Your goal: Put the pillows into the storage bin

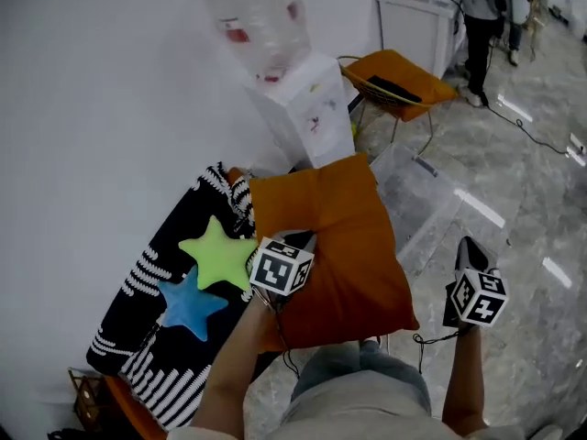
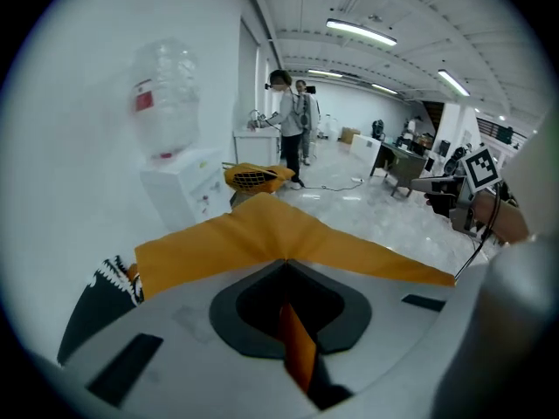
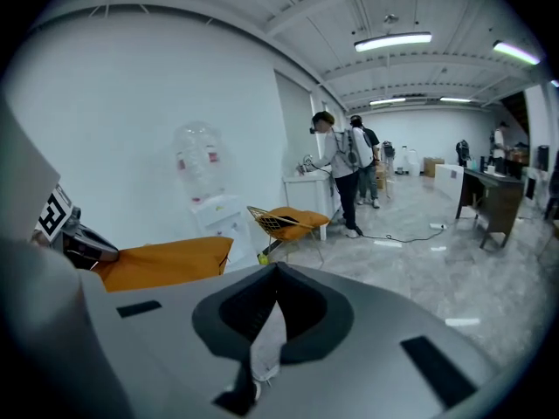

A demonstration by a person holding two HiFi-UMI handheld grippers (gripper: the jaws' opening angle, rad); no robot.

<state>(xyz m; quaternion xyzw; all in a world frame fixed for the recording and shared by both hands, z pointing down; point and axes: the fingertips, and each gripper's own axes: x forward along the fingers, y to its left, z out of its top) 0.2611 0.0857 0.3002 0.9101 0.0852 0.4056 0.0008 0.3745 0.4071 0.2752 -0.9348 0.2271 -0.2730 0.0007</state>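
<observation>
Left gripper view: orange pillow [image 2: 262, 234] pinched in left claw [image 2: 286, 273]

Dim overhead light, soft fisheye-warped edges.

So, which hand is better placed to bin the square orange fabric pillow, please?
Left: its hand-held gripper is shut on the orange pillow, the clear plastic storage bin just beyond; the right hand-held gripper is aside, empty.

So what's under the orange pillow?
The orange pillow, gripped by the left claw, overlaps the edge of a black-and-white striped pillow. A clear bin shows past its right side. Whatever lies beneath its middle is covered.
</observation>
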